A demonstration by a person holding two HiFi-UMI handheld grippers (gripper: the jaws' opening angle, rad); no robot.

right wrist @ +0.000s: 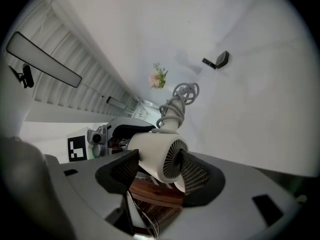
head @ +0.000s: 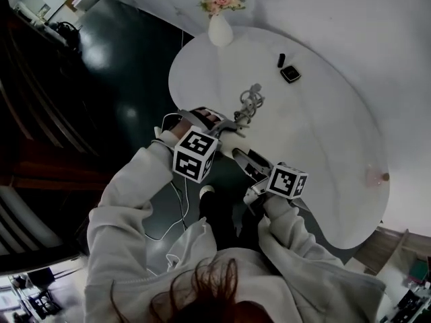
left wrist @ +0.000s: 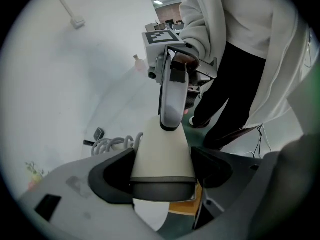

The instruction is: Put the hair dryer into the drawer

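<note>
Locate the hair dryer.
Head view, centre: hair dryer at the white table's near edge, gripped in the left tool, right tool at its grille end.

Head cam steep down on table (head: 323, 133); gripper cams share hair dryer (left wrist: 162, 156) close-up.

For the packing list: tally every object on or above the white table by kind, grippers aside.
Hair dryer: 1
Vase of flowers: 1
Small black items: 2
Small pinkish item: 1
Total: 5
</note>
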